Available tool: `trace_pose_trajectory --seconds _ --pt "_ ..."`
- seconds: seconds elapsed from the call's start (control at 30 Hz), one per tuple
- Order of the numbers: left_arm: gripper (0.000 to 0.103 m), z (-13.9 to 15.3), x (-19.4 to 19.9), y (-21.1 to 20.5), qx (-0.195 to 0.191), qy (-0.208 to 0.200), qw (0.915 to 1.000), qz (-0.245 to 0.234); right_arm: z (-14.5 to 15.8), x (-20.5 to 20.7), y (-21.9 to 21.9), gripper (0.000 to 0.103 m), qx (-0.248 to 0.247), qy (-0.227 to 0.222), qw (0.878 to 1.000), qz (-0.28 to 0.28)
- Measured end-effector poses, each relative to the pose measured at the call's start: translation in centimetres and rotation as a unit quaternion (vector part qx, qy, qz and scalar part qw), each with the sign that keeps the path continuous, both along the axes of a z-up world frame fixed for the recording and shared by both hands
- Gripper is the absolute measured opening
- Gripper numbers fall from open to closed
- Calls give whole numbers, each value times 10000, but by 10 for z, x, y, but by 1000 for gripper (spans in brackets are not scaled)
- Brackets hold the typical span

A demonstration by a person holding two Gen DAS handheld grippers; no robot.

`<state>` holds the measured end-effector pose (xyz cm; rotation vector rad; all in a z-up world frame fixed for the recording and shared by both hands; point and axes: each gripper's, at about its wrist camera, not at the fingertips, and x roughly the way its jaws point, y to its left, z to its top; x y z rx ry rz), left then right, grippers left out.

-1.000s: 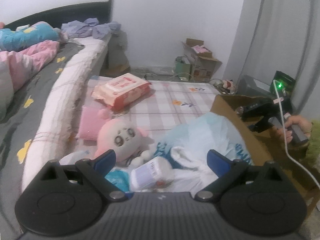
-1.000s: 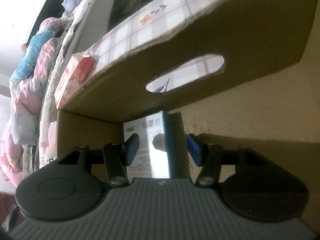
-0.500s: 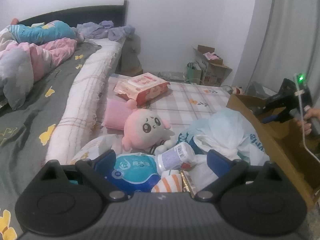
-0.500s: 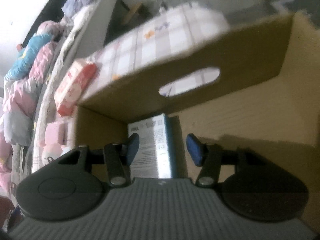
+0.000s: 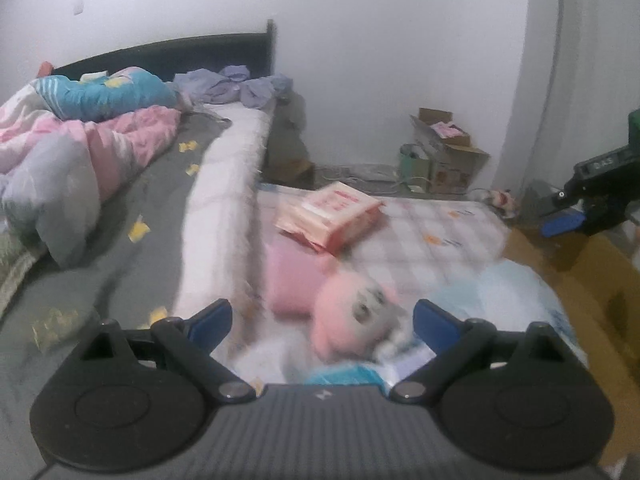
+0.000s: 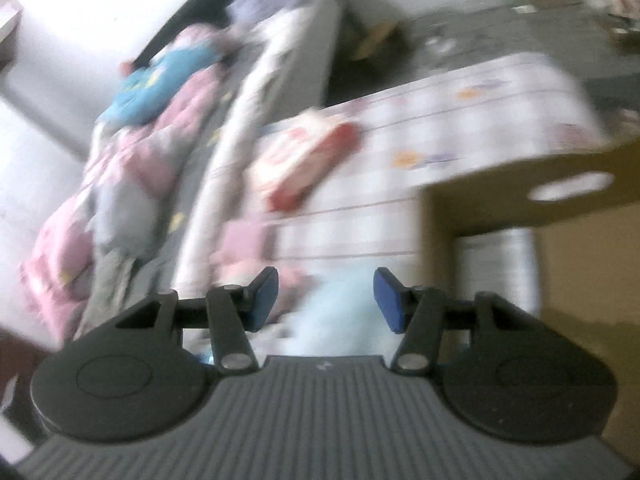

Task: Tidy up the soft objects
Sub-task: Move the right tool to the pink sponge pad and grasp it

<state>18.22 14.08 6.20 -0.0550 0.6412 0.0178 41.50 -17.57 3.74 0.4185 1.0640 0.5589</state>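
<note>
On a checked mat (image 5: 448, 216) by the bed lie a pink plush doll (image 5: 352, 328), a pink cushion (image 5: 292, 280), a red-and-white wipes pack (image 5: 332, 216) and a pale blue plastic bag (image 5: 500, 296). My left gripper (image 5: 322, 320) hangs open above the doll, holding nothing. My right gripper (image 6: 326, 298) is open and empty over the pale blue bag (image 6: 340, 312), left of the cardboard box (image 6: 520, 200). A white printed box (image 6: 496, 264) stands inside the cardboard box. From the left wrist view, the right gripper (image 5: 588, 204) shows above the cardboard box (image 5: 592, 264).
A bed (image 5: 140, 208) with pink and blue bedding (image 5: 80, 128) fills the left. Small boxes (image 5: 444, 152) sit against the far wall, and a curtain (image 5: 580, 60) hangs at the right. A blue packet (image 5: 352, 376) lies just under my left gripper.
My right gripper has risen out of the cardboard box, leaving the white printed box inside, and swung toward the mat. My left gripper has pulled back and up from the pile.
</note>
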Motion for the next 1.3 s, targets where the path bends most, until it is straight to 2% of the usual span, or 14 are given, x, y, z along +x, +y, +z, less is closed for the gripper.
trace_pose_trajectory --seconds 0.03,0.13,0.27,0.33,0.4,0.5,0.7,0.9,1.0,1.13,1.3 --pt "96 0 12 6 -26 85 10000 23 3 5 18 52 60 50 9999 137" --pt "83 -7 53 28 -185 481 9985 155 4 23 75 52 154 228 9986 452" --pt "66 -27 105 48 -107 1008 9941 388 -11 58 141 52 89 539 9964 643" --pt "60 -39 126 54 -92 1210 9917 421 -26 81 171 52 -17 750 9949 677" --pt "48 -50 144 62 -211 1407 9889 428 -51 103 193 52 -114 984 9933 595" --pt "40 -66 167 68 -337 1664 9847 393 -85 128 213 52 -242 1277 9905 459" --pt "40 -90 197 68 -533 2017 9778 215 -135 144 240 48 -370 1657 9844 471" --pt "44 -106 214 68 -674 2263 9716 155 -167 152 253 47 -212 1958 9791 513" --pt "50 -111 220 69 -750 2319 9697 166 -173 154 258 46 -79 2012 9780 549" --pt "51 -114 224 70 -900 2348 9677 193 -178 154 264 41 82 2119 9750 663" --pt "48 -106 224 70 -883 2243 9700 312 -171 151 270 37 59 1911 9789 721"
